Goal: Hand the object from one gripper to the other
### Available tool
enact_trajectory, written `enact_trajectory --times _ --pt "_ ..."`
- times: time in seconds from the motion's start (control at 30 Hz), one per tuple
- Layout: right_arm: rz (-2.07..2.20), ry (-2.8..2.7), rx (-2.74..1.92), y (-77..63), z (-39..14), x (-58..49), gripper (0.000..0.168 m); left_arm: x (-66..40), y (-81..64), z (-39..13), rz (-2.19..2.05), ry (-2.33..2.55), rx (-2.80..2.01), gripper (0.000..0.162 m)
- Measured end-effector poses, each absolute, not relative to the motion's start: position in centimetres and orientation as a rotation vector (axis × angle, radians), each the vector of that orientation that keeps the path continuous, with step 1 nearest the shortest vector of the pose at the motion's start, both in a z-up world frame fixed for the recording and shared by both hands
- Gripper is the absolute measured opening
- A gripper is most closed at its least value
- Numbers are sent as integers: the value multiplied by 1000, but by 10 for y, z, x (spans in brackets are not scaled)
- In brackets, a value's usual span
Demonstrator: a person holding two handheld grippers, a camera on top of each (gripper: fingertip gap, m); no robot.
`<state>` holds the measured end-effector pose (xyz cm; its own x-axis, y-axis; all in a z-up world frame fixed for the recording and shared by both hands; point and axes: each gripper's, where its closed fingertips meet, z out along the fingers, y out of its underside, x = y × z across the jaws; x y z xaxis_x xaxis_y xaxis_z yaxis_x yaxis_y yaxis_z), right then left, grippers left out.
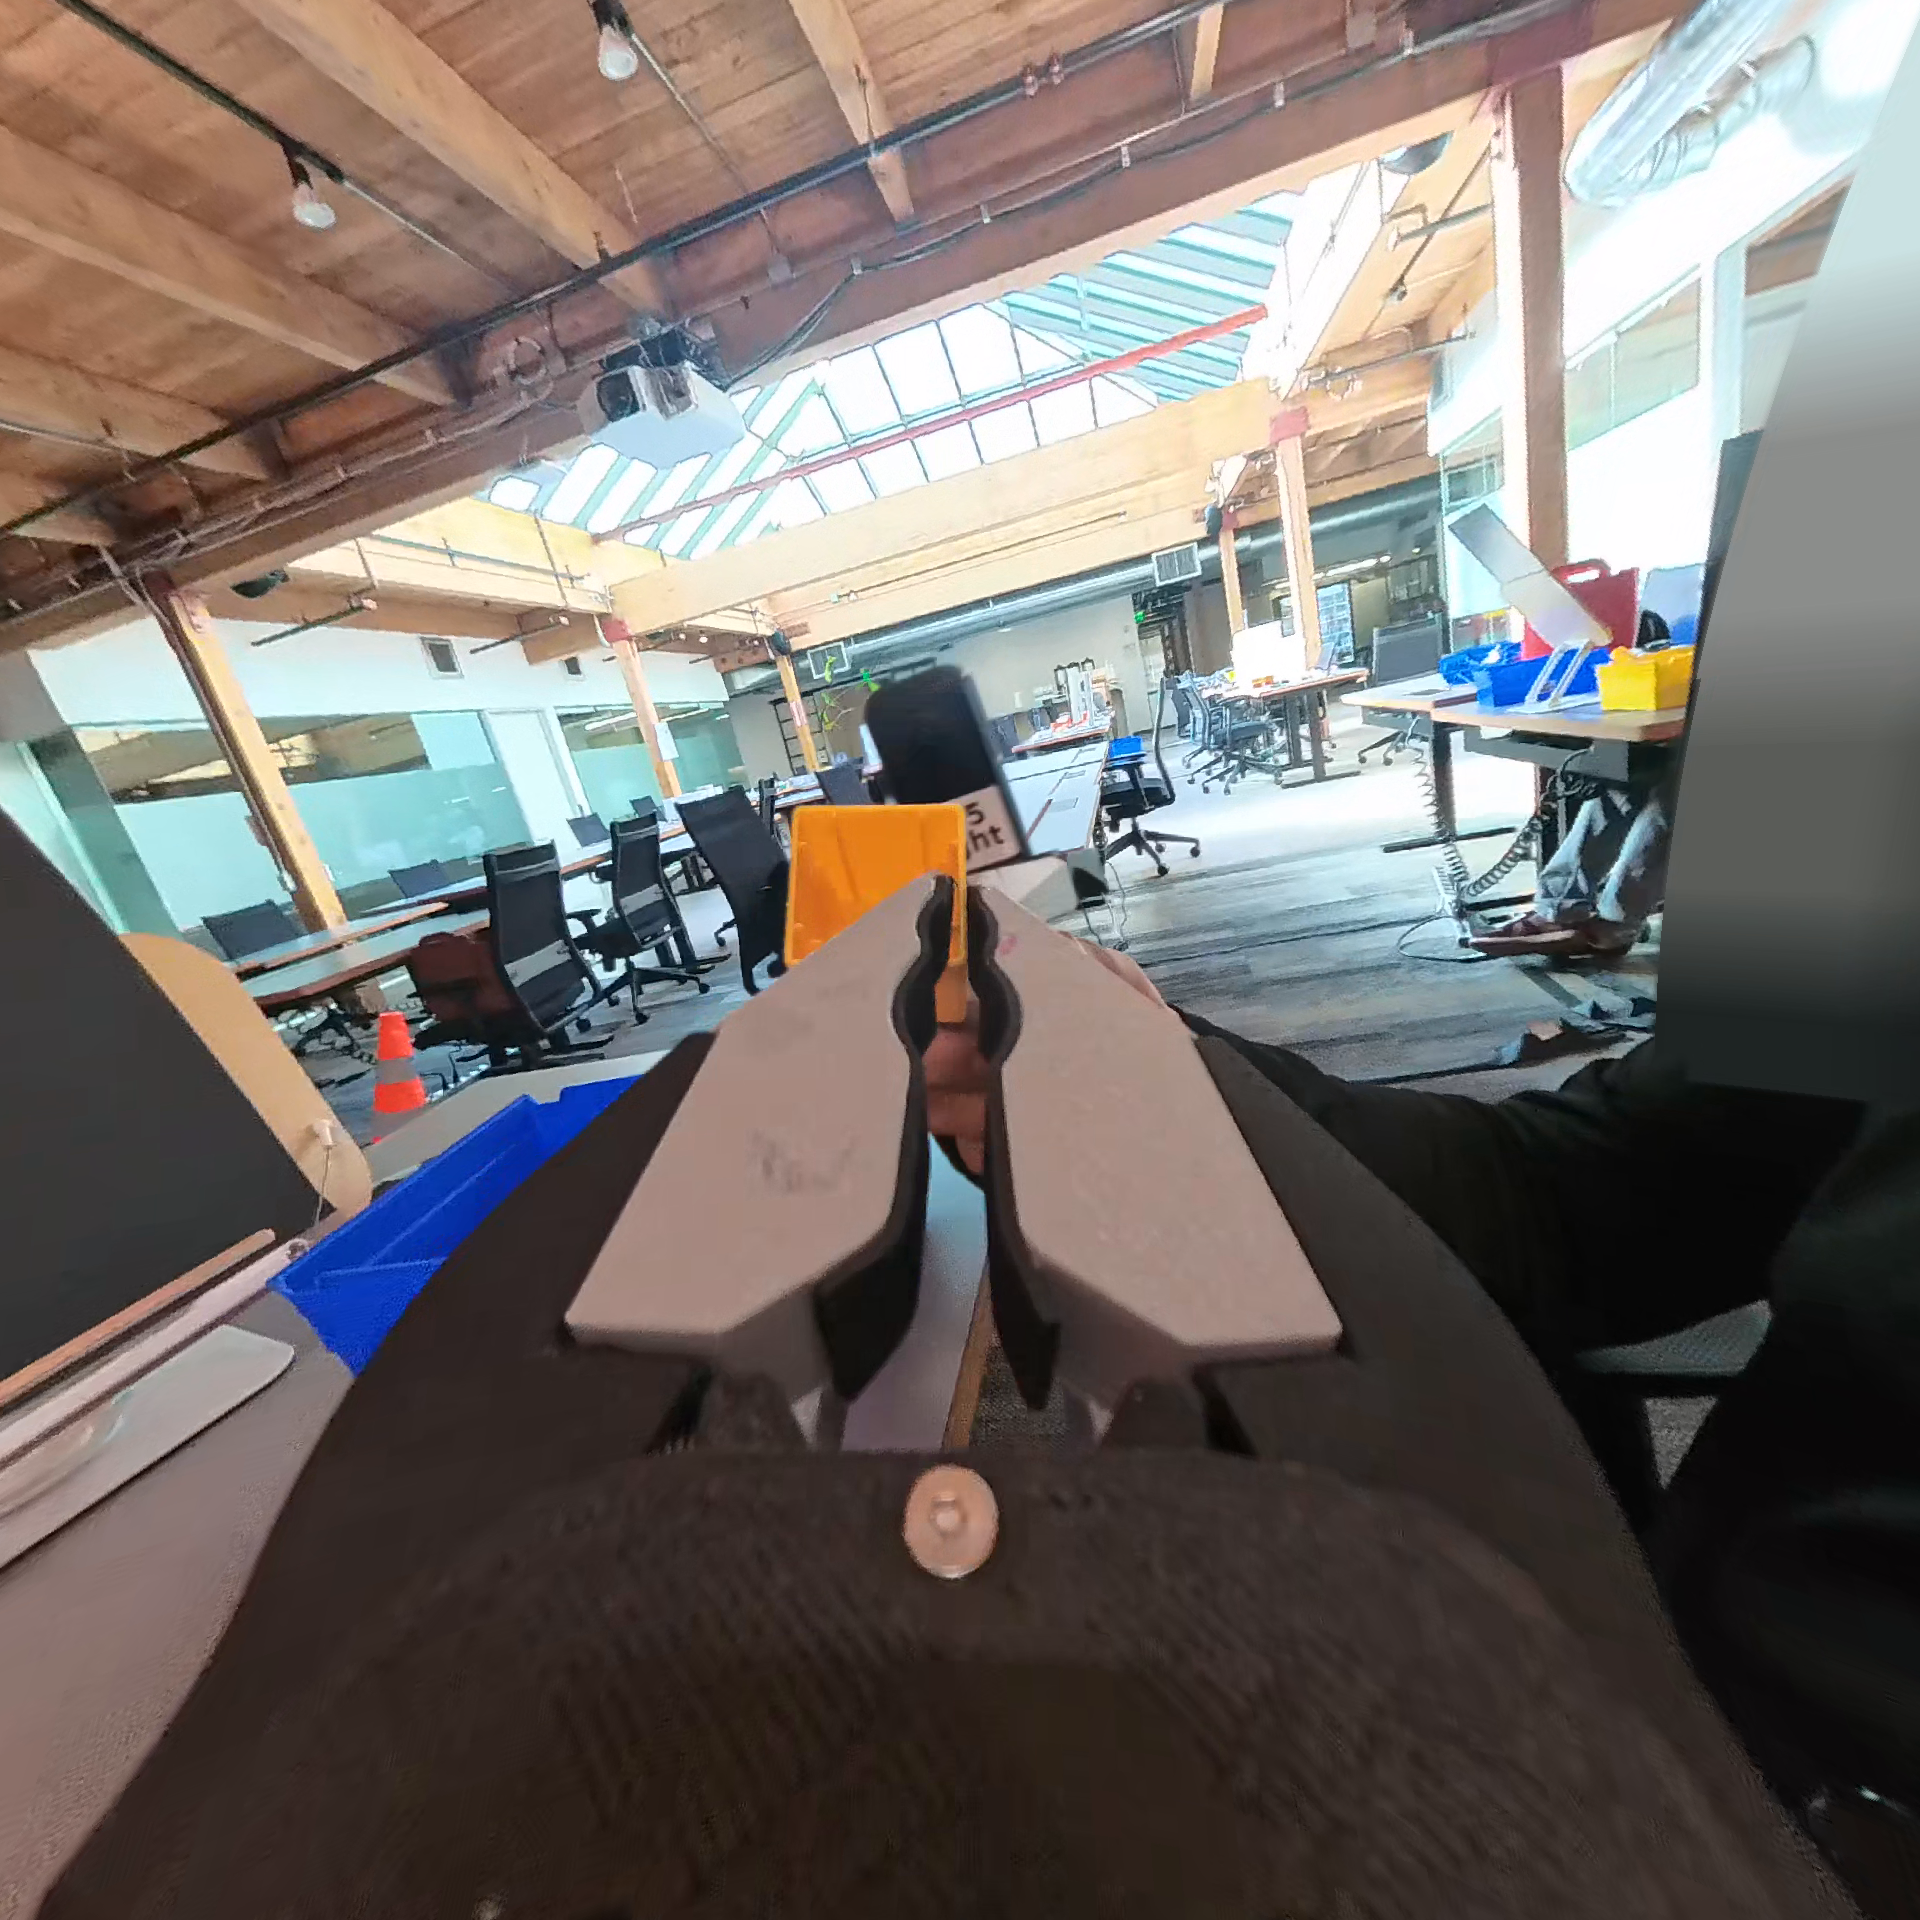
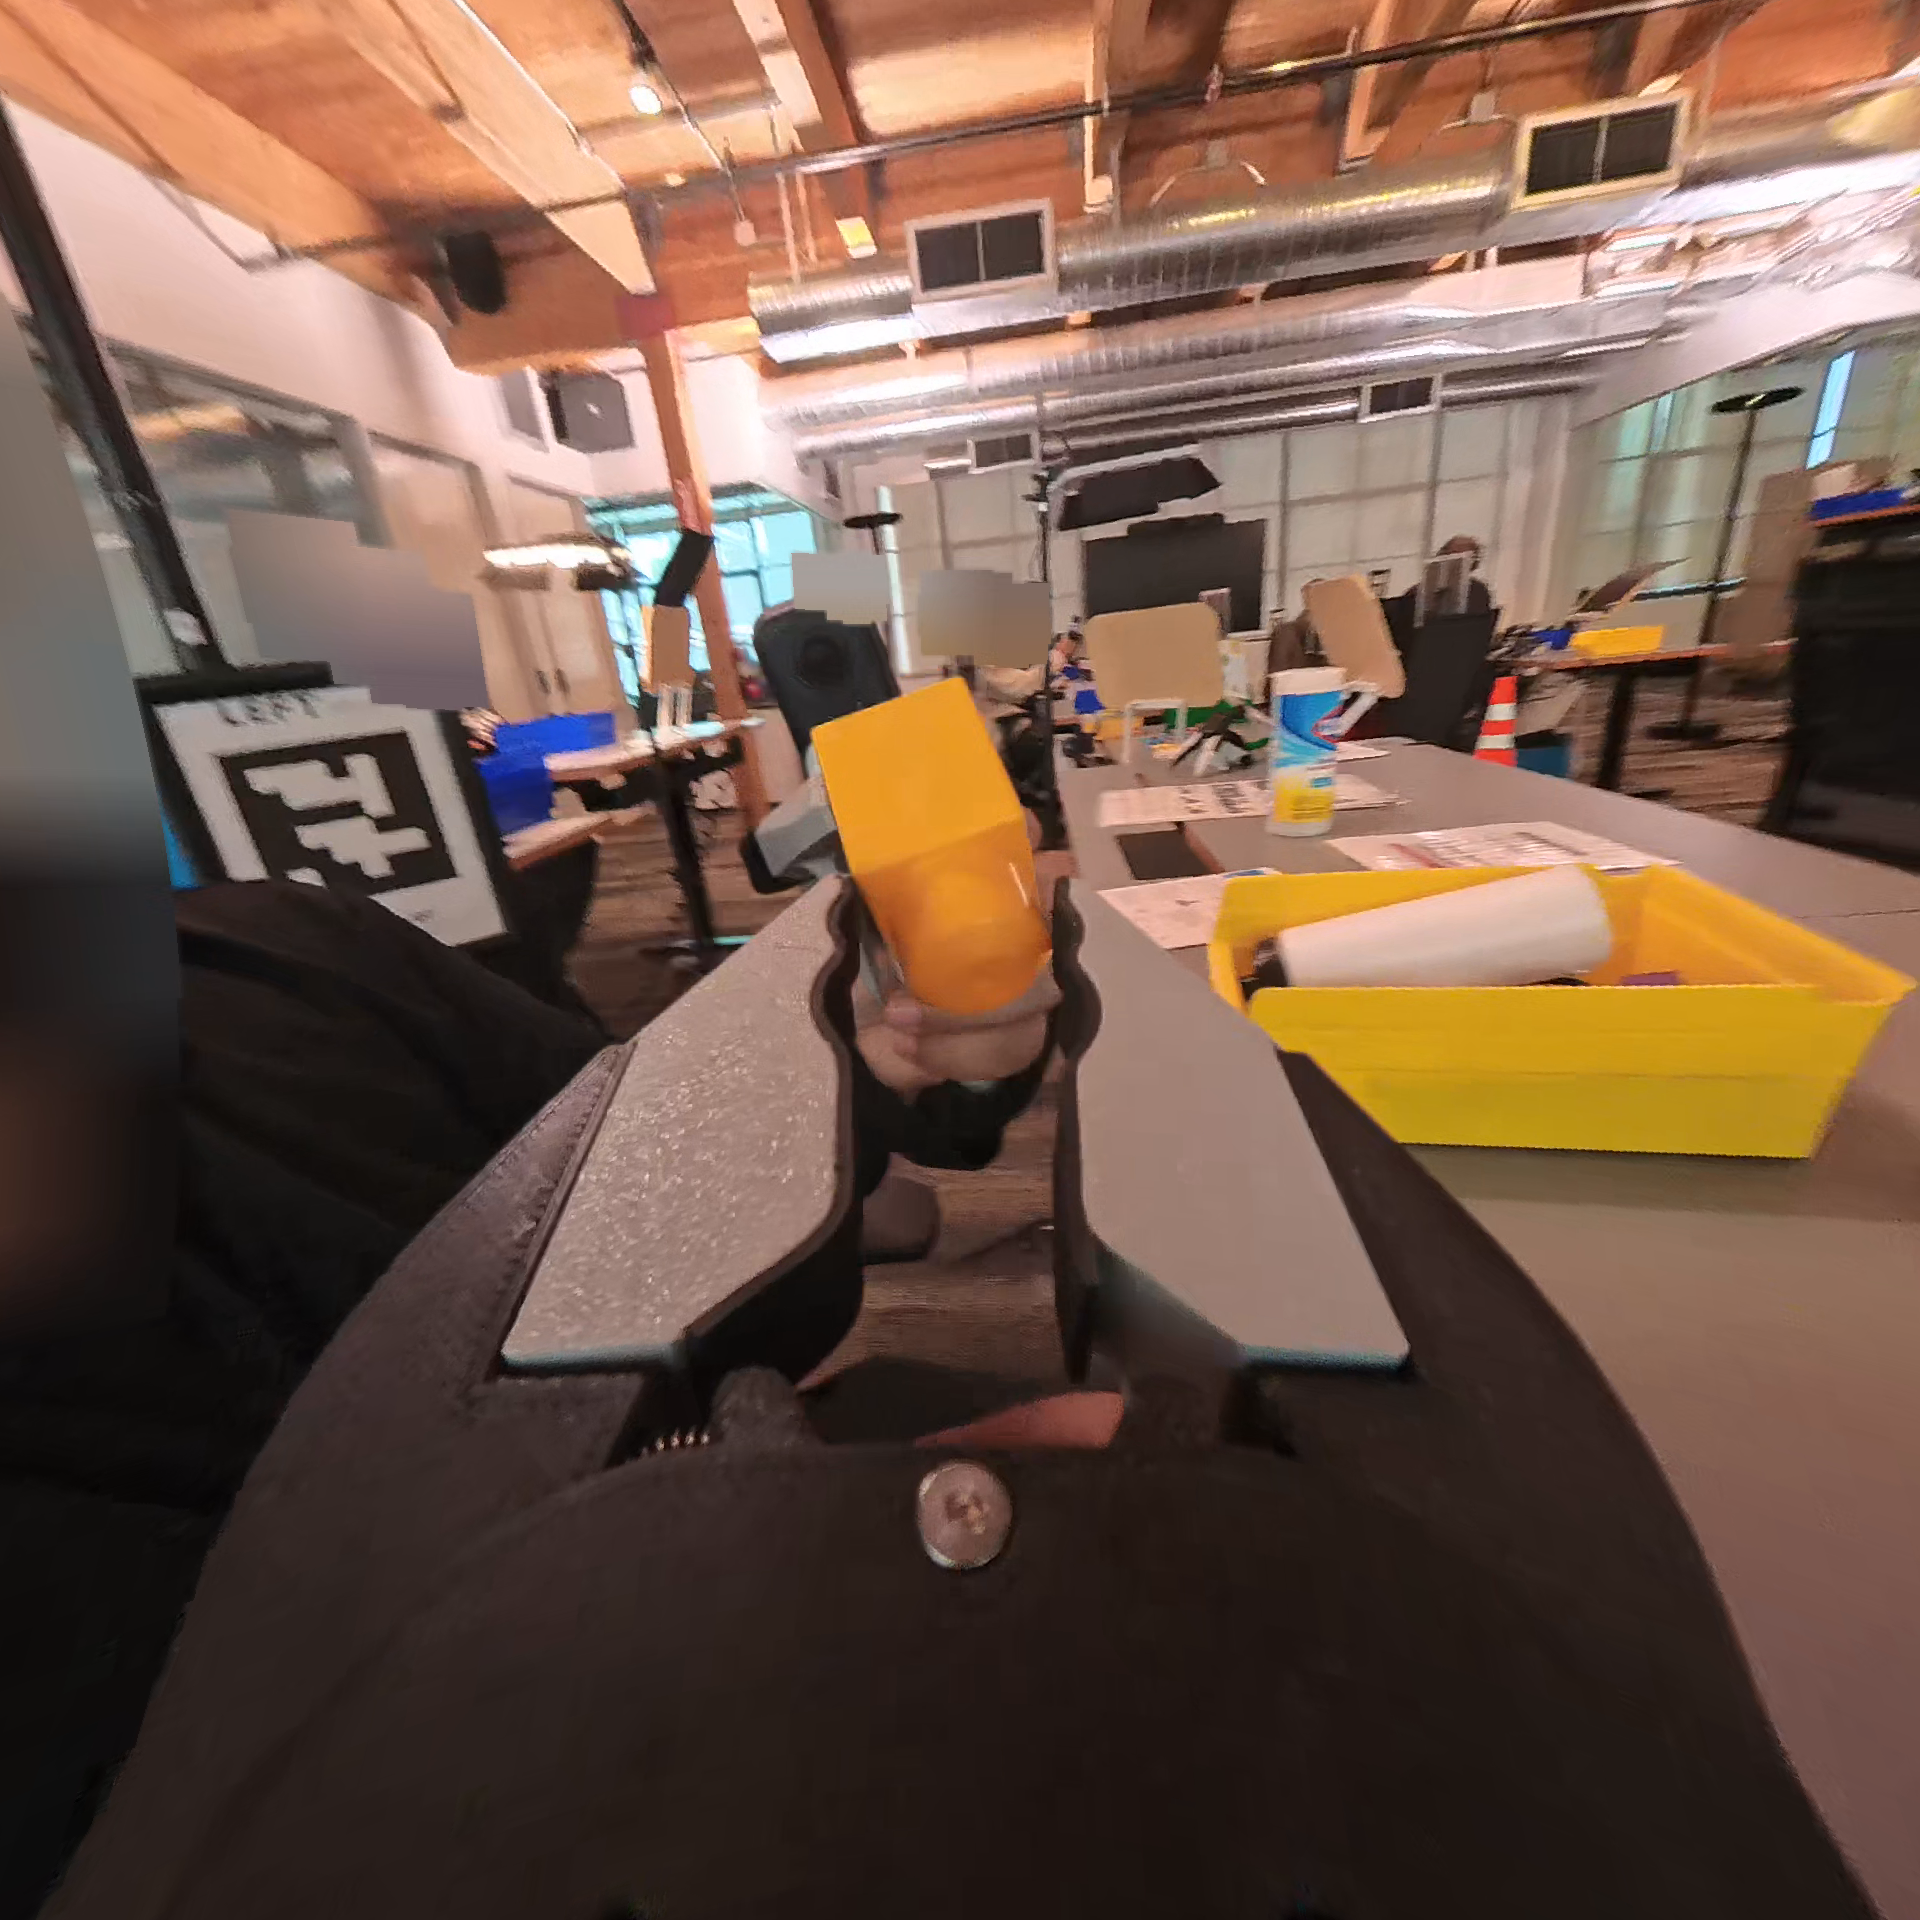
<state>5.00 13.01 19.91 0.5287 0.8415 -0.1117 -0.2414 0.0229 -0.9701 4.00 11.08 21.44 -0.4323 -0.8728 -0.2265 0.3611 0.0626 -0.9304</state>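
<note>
An orange plastic block (image 1: 868, 883), hollow on one side, is held up in the air between both grippers. My left gripper (image 1: 961, 914) is shut on one thin wall of it. The right gripper's black body (image 1: 930, 753) shows just behind the block. In the right wrist view the block (image 2: 925, 852) sits between the fingertips of my right gripper (image 2: 951, 935), whose pads lie against its rounded end on both sides. The left gripper (image 2: 821, 665) shows beyond the block, with a grey finger (image 2: 790, 831) reaching in. A hand (image 2: 925, 1039) shows below the block.
A yellow bin (image 2: 1558, 1049) holding a white roll (image 2: 1444, 930) stands on the grey table (image 2: 1714, 1299) at the right. A wipes canister (image 2: 1304, 753) stands farther back. A blue bin (image 1: 416, 1236) and a monitor (image 1: 114, 1122) are at the left. Desks and chairs fill the room.
</note>
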Motion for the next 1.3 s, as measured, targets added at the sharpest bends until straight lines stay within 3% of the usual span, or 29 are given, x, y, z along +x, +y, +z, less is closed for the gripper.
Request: enact_trajectory --times 0.23,0.53,0.7,0.8,0.97,1.2,1.3 --pt "638 -607 -1292 131 206 60 33 47 116 206 -1607 1372 -660 0" --pt "636 -617 -1336 128 203 60 30 45 116 199 -1678 1447 -708 0" --pt "655 -625 -1341 129 200 58 41 46 115 199 -1693 1448 -708 0" --pt "652 -645 -1347 130 197 54 31 48 110 195 -1686 1463 -706 0" --pt "569 -636 -1382 136 194 58 31 54 121 191 -1601 1437 -778 1" --pt "673 -441 -1482 148 188 93 31 59 156 168 -1062 1508 -817 41" --pt "740 -409 -1581 153 172 94 31 62 171 160 -710 1502 -761 44"
